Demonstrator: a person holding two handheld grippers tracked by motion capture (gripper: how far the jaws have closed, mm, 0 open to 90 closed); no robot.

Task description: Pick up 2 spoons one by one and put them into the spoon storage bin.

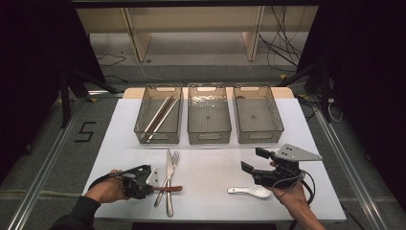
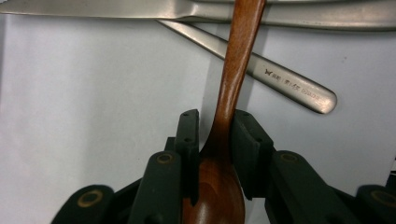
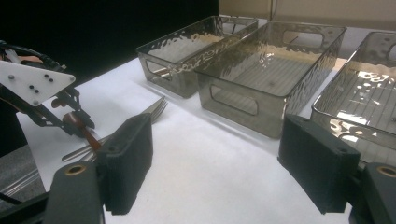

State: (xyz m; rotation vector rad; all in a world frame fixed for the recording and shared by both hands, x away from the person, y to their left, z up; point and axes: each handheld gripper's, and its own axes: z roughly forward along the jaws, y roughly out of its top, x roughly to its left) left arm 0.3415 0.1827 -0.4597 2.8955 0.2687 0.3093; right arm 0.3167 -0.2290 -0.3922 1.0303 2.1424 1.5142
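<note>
my left tongs (image 2: 212, 135) sit low on the table (image 1: 210, 191) at its near left, pinching the wooden spoon (image 2: 229, 93) right where the bowl narrows into the neck; both pads press on the wood. the spoon lies flat, its handle running away from me across the knife (image 2: 140, 9) and the fork (image 2: 280, 81), which lie crossed beneath it. i'd guess it is light and stiff, smooth with varnish, so it could swivel or slip in a thin pinch. the neck is a fair spot to hold: the widening bowl behind the pads should stop it sliding out, though the long handle may droop or drag the steel pieces if i lift carelessly. my right tongs (image 1: 253, 160) hover spread wide, nothing between them, just above the white spoon (image 1: 251, 191). three bins stand at the far edge; the left bin (image 1: 158, 115) already holds chopsticks (image 1: 160, 115).
</note>
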